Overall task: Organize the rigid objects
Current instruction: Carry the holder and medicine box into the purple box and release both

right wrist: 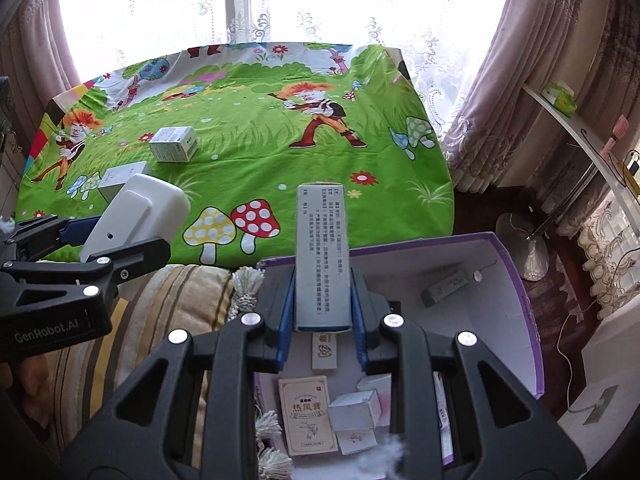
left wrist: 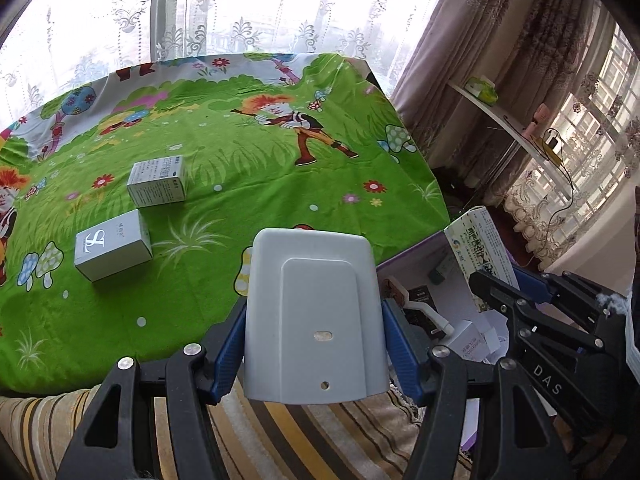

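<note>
My left gripper (left wrist: 314,308) is shut on a pale grey plastic casing (left wrist: 312,276), held upright between the blue pads over the table's near edge. The same casing (right wrist: 136,212) shows at the left of the right wrist view. My right gripper (right wrist: 323,280) is shut on a tall narrow box with printed text (right wrist: 322,232), above a purple carton (right wrist: 520,300). That gripper (left wrist: 500,280) and its box (left wrist: 478,240) also appear at the right of the left wrist view. Two small grey-white boxes (left wrist: 158,180) (left wrist: 112,244) lie on the green cartoon tablecloth (left wrist: 260,160).
The purple carton's white inside holds several small boxes, among them a beige one (right wrist: 306,416) and a green-ended one (right wrist: 444,288). A striped cushion (right wrist: 160,312) lies under both grippers. A white shelf (right wrist: 592,148), a lamp base (right wrist: 524,248) and curtains stand to the right.
</note>
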The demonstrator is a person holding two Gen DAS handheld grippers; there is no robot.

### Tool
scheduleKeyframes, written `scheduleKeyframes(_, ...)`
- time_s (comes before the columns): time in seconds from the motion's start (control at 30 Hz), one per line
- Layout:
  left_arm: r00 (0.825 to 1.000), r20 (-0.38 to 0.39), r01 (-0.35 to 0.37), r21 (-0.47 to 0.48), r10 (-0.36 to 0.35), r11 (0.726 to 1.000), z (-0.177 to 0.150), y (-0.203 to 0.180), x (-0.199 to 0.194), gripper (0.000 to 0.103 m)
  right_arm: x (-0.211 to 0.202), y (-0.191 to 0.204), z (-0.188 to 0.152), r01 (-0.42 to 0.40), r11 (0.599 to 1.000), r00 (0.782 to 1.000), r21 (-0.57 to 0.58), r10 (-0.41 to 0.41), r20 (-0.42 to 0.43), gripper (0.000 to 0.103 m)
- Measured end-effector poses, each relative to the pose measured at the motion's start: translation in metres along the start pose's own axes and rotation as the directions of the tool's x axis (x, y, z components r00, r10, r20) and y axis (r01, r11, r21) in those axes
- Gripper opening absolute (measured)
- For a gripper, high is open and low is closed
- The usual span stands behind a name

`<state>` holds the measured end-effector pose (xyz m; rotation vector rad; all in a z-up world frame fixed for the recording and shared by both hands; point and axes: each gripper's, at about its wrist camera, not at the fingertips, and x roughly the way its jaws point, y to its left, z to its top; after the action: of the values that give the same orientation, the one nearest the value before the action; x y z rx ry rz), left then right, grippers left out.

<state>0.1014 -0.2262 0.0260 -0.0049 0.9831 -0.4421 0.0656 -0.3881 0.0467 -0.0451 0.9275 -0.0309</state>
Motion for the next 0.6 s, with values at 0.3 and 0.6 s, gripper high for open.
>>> scheduleKeyframes(0.3, 0.997, 0.012, 0.077, 0.126, -0.08, 0.989, -0.01, -0.043, -0.004, 0.064, -0.01, -0.057, -0.019, 0.074, 0.991, 0.997, 0.11, -0.074, -0.005, 0.029)
scheduleKeyframes(0.6, 0.989, 0.025, 0.137, 0.247, -0.147, 0.959, -0.011, -0.075, -0.005, 0.065, -0.014, -0.092, -0.025, 0.119, 0.972, 0.993, 0.2, -0.122, 0.002, 0.029)
